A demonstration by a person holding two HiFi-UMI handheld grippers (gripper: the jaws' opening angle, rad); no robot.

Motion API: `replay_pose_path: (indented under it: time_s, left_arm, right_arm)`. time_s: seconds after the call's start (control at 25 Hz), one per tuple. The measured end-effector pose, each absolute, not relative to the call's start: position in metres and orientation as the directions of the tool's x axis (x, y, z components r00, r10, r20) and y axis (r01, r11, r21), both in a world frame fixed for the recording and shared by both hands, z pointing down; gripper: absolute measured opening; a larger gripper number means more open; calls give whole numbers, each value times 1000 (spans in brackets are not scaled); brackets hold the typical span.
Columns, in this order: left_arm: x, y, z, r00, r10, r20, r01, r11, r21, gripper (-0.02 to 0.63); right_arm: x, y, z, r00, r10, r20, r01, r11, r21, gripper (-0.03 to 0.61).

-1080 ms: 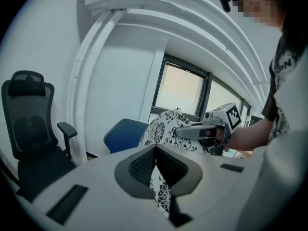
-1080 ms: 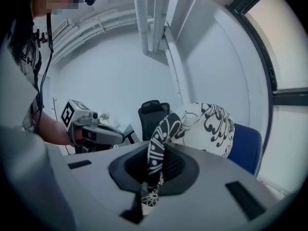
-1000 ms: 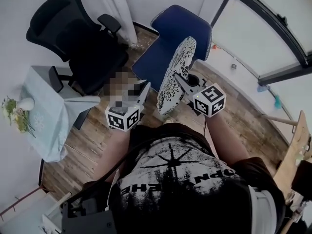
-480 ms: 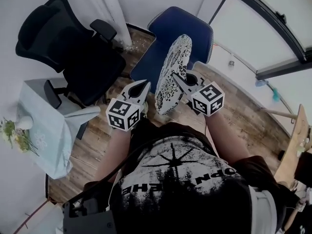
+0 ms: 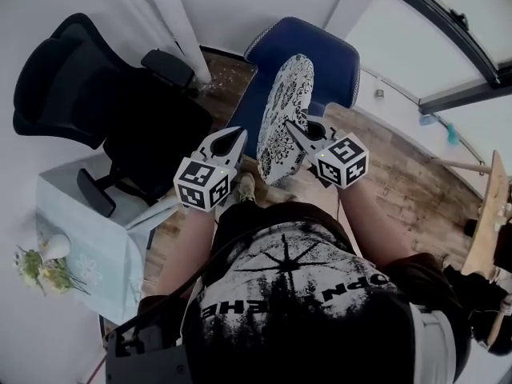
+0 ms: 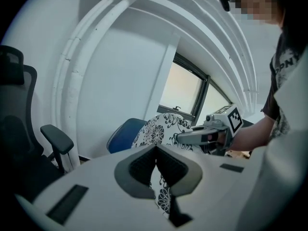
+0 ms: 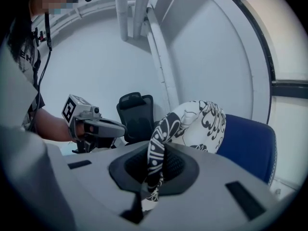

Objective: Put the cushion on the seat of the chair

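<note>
A white cushion (image 5: 282, 114) with a black floral print hangs on edge in front of the blue chair (image 5: 324, 50), partly hiding its seat. My right gripper (image 5: 296, 126) is shut on the cushion's near edge; in the right gripper view the fabric (image 7: 192, 124) is pinched between the pads. The left gripper (image 5: 238, 133) hovers just left of the cushion, apart from it, jaws together and empty. In the left gripper view the cushion (image 6: 159, 131) and the blue chair (image 6: 122, 134) lie beyond the closed pads.
A black office chair (image 5: 104, 94) with armrests stands left of the blue chair, beside a white pillar (image 5: 180, 22). At lower left, a small table under a pale cloth (image 5: 100, 242) carries a vase of flowers (image 5: 44, 266). Wooden floor (image 5: 400, 182) stretches right toward the window wall.
Both grippers and the cushion have moved forward toward the blue chair. The cushion stays clamped in the right gripper, and the left gripper stays shut beside it.
</note>
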State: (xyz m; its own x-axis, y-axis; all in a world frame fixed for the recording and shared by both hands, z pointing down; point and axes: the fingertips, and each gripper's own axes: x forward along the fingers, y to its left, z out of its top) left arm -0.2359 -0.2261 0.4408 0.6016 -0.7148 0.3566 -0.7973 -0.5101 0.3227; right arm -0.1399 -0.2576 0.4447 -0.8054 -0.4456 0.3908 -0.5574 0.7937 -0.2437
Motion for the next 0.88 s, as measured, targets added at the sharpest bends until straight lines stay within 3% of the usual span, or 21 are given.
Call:
replay_pose_path:
  time_s: [0.88]
  left_arm:
    - [-299, -277, 492, 664, -609, 433, -748, -549, 374, 15]
  right_arm:
    - [-249, -323, 518, -776, -443, 448, -601, 734, -316, 26]
